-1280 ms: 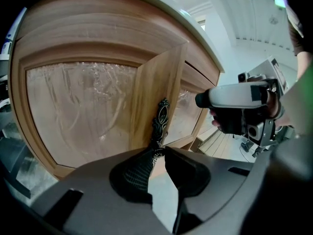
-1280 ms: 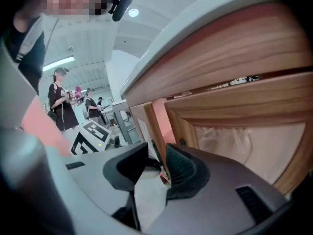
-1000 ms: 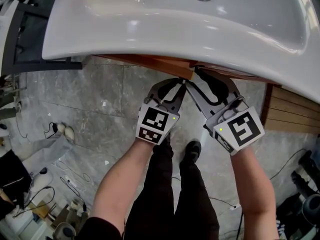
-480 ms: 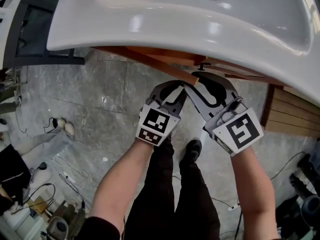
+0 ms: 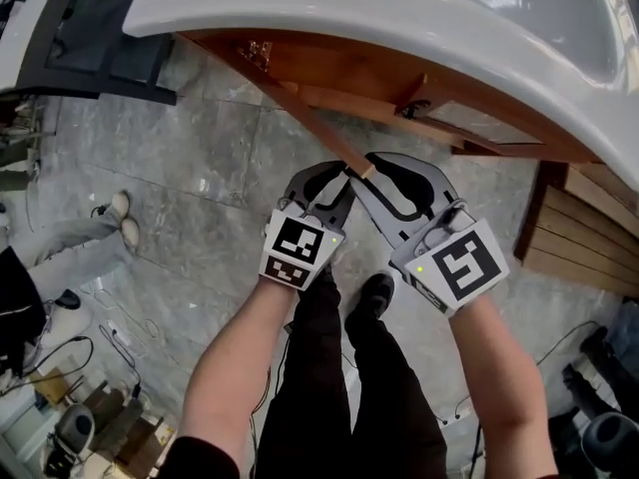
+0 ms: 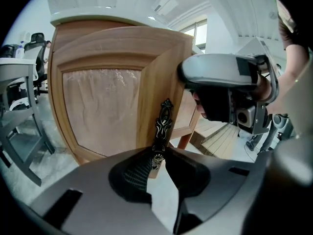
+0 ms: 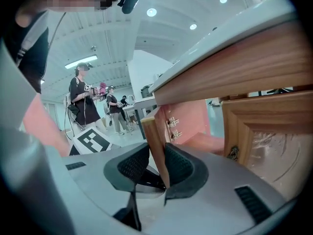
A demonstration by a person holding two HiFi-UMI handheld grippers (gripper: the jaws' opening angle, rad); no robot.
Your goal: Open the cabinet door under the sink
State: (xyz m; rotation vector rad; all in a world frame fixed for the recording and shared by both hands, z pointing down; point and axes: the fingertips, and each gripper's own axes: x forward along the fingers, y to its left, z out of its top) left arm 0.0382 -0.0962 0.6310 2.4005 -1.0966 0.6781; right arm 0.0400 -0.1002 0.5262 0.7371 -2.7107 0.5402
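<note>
Keep swinging the cabinet door (image 5: 300,111) out along its hinge arc, no straight yanking. Got the ornate door handle (image 6: 163,124) clamped in the left gripper (image 5: 337,180) fingers, and the door's free edge pinched between the right gripper (image 5: 365,173) fingers, which have just been closing on it. Swung way further out from under the sink (image 5: 399,28) than a second ago.

Head view: high up, facing steeply down past the sink (image 5: 399,28) rim onto both grippers and the tile floor (image 5: 180,188); middle range.

Left gripper view: low, riding the left gripper (image 5: 339,180), looking along its jaws at the outer face of the cabinet door (image 6: 107,106); door handle (image 6: 163,124) very near the lens.

Right gripper view: low, riding the right gripper (image 5: 367,173), looking along its jaws at the door's free edge and up under the sink.

Shared: the door edge shows in all three views; each gripper view catches the other gripper.
</note>
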